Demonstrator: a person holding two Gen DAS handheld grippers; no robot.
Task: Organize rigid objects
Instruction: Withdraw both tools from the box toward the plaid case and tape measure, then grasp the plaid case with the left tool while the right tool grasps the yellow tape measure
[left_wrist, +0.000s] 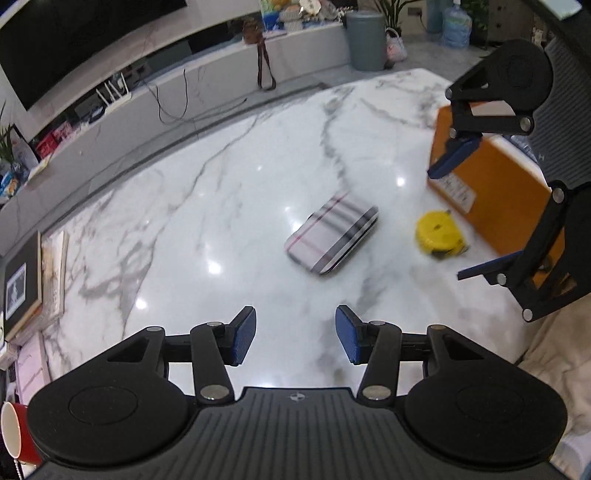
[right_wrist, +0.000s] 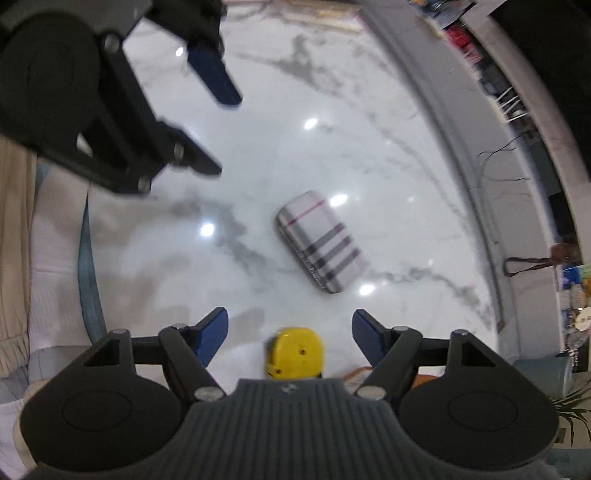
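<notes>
Looking down from two wrist cameras, a white marble worktop (left_wrist: 221, 192) with grey veins is seen, lit by several bright reflections. Nearest in the left wrist view, the left claw (left_wrist: 295, 334) is held above the bare stone with its blue pads apart and nothing between them. Nearest in the right wrist view, the right claw (right_wrist: 289, 332) is likewise spread, and a yellow tape measure (right_wrist: 293, 356) is seen on the worktop low between its fingers, untouched by either pad. Farther out, a plaid case (left_wrist: 332, 234), pale with dark and red stripes, is laid flat near the middle of the worktop, apart from both claws. The tape measure is placed just to one side of it, and an orange box (left_wrist: 495, 184) is set beyond that, near the worktop's edge. A red cup (left_wrist: 14, 432) is glimpsed at the near left corner of the left view. Farthest away, a long low shelf (left_wrist: 207, 62) with cables, a dark screen (left_wrist: 74, 40) and a grey bin (left_wrist: 365, 40) are made out.
</notes>
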